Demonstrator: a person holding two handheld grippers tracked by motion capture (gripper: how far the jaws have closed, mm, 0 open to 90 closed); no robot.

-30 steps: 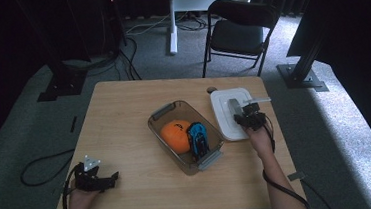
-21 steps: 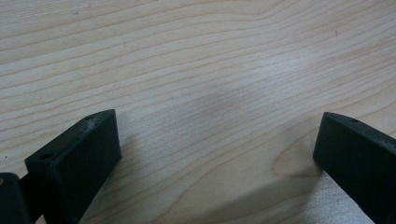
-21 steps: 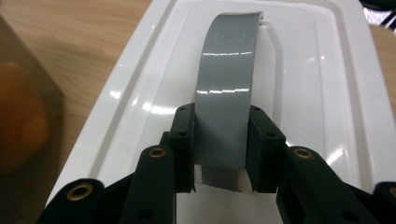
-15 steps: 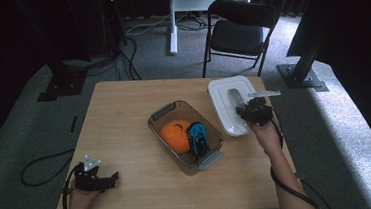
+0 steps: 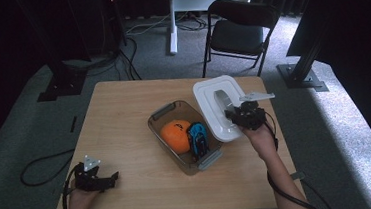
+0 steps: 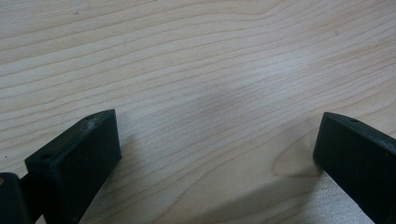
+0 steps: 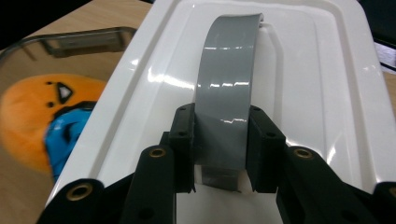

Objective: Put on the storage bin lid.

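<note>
lid (image 7: 322,93): glossy white plastic, smooth; handle strap (image 7: 226,88) grey, shiny. table (image 6: 196,60): pale wood, matt, visible grain. bin (image 5: 162,117), frame centre: clear plastic. jaws: matt black plastic. orange toy (image 5: 176,135): soft-looking.

No readable text

You can read no words, labels, brands or numbers on anything here; nothing printed is legible in any view.
</note>
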